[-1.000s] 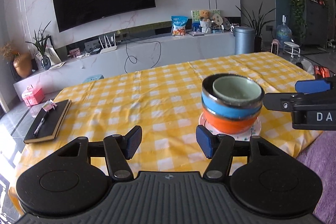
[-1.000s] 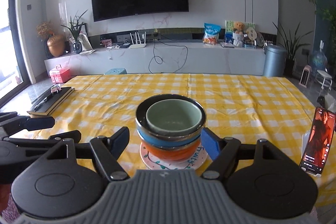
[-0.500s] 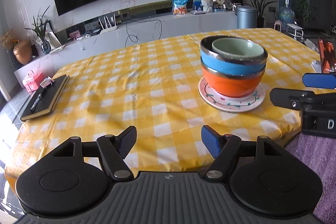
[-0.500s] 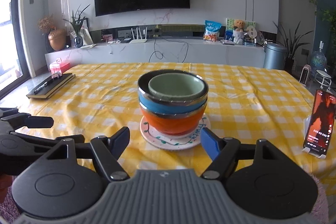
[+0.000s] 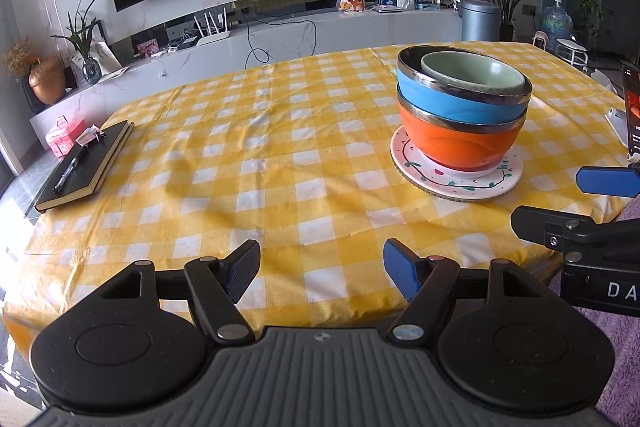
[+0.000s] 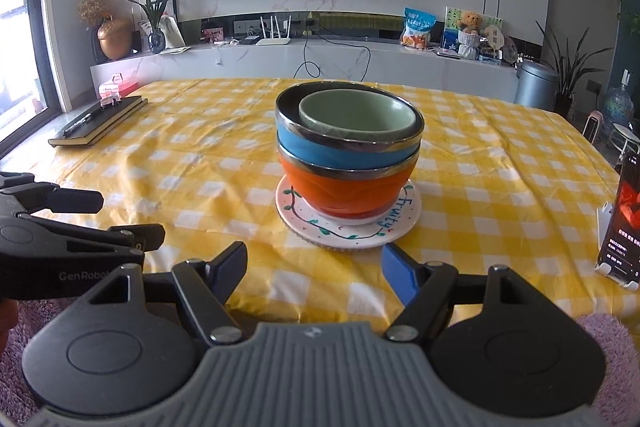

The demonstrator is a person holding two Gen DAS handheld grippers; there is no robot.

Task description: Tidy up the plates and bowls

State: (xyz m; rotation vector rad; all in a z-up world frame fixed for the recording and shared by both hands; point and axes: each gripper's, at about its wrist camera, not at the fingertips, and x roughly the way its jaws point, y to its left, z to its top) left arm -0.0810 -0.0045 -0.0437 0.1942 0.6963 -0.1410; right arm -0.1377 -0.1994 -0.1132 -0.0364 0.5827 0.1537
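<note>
A stack stands on the yellow checked table: a white painted plate [image 5: 452, 181] [image 6: 320, 227] carries an orange bowl [image 5: 460, 141] [image 6: 344, 193], a blue bowl [image 5: 444, 103] [image 6: 320, 151] nested in it, and a green bowl [image 5: 476, 77] [image 6: 356, 115] on top. My left gripper [image 5: 322, 271] is open and empty at the table's near edge, left of the stack. My right gripper [image 6: 314, 265] is open and empty just in front of the plate. The right gripper also shows at the right edge of the left wrist view [image 5: 568, 203].
A black notebook [image 5: 86, 163] [image 6: 100, 121] with a pen lies at the table's left edge. A phone on a stand [image 6: 622, 223] [image 5: 632, 115] is at the right edge. My left gripper shows at the left of the right wrist view [image 6: 120, 217]. A purple rug [image 5: 616, 307] lies below.
Both grippers have drawn back from the bowl stack toward the table's near edge. The stack stays on the plate. Both grippers remain open.
</note>
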